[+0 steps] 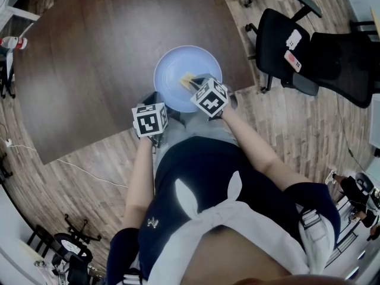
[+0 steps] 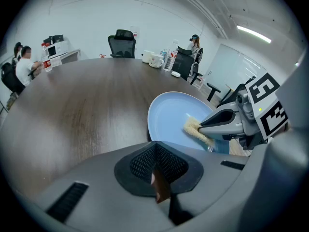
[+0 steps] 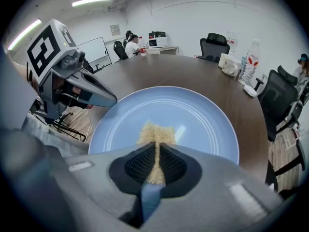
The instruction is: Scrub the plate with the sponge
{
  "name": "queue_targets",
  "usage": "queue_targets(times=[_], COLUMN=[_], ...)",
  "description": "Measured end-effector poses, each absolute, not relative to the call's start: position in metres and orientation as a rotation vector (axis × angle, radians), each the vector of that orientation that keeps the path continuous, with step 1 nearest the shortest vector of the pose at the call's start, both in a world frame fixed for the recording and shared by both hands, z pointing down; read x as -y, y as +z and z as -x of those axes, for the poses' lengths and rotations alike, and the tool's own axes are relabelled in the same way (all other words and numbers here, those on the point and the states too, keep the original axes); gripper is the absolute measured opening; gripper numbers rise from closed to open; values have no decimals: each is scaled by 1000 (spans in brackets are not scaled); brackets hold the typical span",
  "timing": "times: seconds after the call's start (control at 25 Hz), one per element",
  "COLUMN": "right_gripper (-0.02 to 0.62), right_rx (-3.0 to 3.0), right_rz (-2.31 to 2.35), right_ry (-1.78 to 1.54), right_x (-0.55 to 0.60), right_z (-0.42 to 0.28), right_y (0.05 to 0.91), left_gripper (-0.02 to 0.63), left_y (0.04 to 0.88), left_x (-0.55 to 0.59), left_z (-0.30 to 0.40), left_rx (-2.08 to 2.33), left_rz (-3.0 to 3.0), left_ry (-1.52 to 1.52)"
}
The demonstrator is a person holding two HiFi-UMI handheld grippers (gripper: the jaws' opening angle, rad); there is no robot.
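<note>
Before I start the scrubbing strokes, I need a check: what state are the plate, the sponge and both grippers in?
plate: flat on the table, near its edge.
sponge: pinched in the right jaws, free end on the plate.
right gripper: shut on the sponge, over the plate.
left gripper: jaws together, holding nothing, tip by the plate's rim; contact unclear.

The left forearm [image 1: 140, 177] and right forearm [image 1: 255, 150] reach forward. The left gripper [image 2: 155, 166] has its jaws pressed together. The right gripper [image 3: 155, 163], just right of it, clamps a sponge [image 3: 155, 132].
</note>
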State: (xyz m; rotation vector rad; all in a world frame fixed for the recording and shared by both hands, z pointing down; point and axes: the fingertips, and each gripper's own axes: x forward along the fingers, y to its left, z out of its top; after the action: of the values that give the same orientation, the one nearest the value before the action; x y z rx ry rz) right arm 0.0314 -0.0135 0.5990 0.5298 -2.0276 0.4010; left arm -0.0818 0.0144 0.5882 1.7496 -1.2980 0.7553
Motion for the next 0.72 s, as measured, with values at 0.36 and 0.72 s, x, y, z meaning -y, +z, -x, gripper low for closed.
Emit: queue_targets(times=[0.36, 0.72], right_gripper=[25, 25], right_rx=[2019, 2011], right_rz=[-575, -645], right_ry=[421, 472], right_x=[26, 42], right_z=[-39, -52], right_y=[598, 600], left_gripper=[6, 6], left_y=[588, 588], left_x=[-15, -14], left_z=[82, 82], left_rx=[1293, 1291], left_rz=[-1749, -1743], left_ry=[759, 760])
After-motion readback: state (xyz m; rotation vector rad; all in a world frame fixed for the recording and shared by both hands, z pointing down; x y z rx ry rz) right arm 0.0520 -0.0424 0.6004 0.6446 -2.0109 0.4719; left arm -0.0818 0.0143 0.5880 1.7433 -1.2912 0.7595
